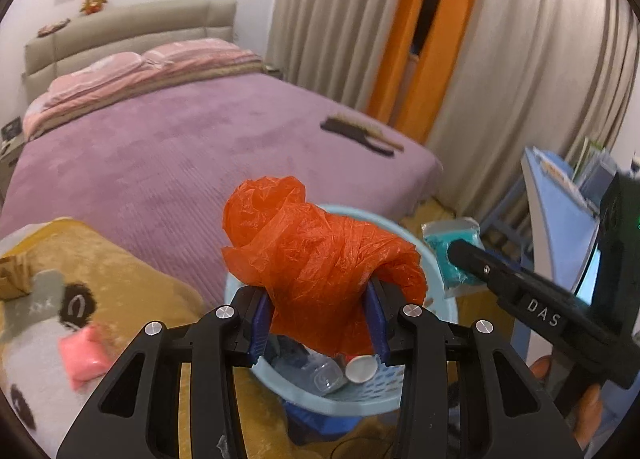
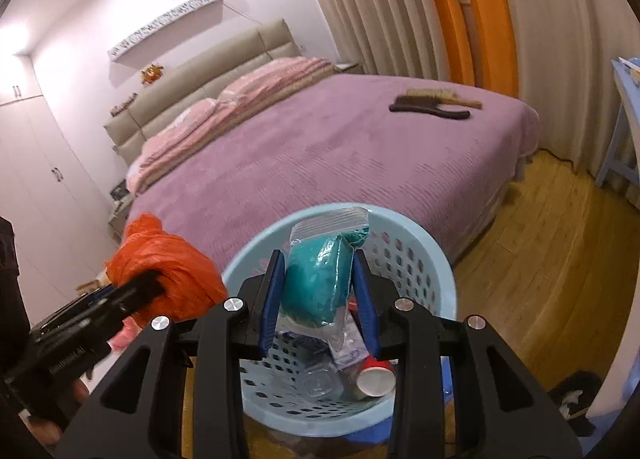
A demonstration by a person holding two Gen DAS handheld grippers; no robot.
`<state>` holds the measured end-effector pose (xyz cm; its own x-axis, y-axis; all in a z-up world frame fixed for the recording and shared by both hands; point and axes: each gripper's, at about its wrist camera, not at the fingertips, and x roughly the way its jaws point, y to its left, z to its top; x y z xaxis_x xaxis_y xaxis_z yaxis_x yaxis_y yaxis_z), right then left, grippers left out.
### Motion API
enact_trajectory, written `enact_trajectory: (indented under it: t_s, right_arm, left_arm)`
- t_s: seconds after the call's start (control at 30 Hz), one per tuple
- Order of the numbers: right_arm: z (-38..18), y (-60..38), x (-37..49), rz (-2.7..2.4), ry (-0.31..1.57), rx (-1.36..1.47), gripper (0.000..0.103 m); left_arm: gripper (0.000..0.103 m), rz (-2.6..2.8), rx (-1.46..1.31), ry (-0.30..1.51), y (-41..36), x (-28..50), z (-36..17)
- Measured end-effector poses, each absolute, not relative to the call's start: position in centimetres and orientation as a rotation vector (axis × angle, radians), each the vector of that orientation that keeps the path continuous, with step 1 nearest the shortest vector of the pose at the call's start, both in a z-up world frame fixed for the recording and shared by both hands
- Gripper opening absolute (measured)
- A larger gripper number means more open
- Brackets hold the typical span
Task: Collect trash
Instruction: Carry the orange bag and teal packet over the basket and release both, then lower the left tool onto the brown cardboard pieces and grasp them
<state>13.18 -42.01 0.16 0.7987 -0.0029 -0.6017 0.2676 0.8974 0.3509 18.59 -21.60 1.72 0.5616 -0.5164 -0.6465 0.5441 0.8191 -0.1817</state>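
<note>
— What are your two grippers holding?
— Your left gripper (image 1: 320, 323) clamps one orange plastic bag (image 1: 316, 259); your right gripper (image 2: 320, 299) clamps one teal-filled zip bag (image 2: 320, 283), both over the single blue basket (image 2: 432, 259).
— Inside?
— One red cup (image 2: 376, 377), one clear bottle (image 2: 320, 379).

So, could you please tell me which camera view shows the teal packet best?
The right wrist view: the teal packet sits centred between the right gripper fingers, above the blue basket. The left wrist view shows it small and partly hidden at the side.
</note>
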Motion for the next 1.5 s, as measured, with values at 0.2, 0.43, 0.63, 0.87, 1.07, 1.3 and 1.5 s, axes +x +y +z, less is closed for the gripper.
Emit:
enact_trajectory:
  t_s: [0.2, 0.43, 0.63, 0.87, 1.07, 1.3, 1.5]
  right_arm:
    - [-1.6, -42.8, 14.3, -0.158, 0.694, 0.498, 0.032]
    - [-2.5, -42.9, 14.5, -0.156, 0.719, 0.522, 0.051]
    - [-1.9, -42.2, 13.7, -0.143, 0.712, 0.527, 0.051]
    - [0.0, -41.9, 11.9, -0.143, 0.675, 0.522, 0.051]
    - [2.7, -39.4, 10.7, -0.108, 0.624, 0.496, 0.051]
    - [5.8, -33.9, 10.3, -0.024, 0.576, 0.407, 0.057]
    - [6.4, -27.0, 11.4, 0.063, 0.581, 0.288, 0.062]
  left_arm:
    - [0.043, -0.629, 0.073, 0.806, -23.0, 19.6, -0.4]
    - [0.074, -0.651, 0.071, 0.819, -22.0, 19.5, -0.9]
    - [0.075, -0.618, 0.062, 0.791, -20.8, 19.3, 0.0]
    - [0.075, -0.625, 0.051, 0.787, -19.8, 18.4, 0.6]
    - [0.075, -0.614, -0.005, 0.734, -16.3, 17.0, 2.7]
    - [0.075, -0.565, -0.063, 0.645, -10.3, 15.2, 5.4]
    - [0.075, -0.471, -0.125, 0.609, -3.3, 15.5, 6.6]
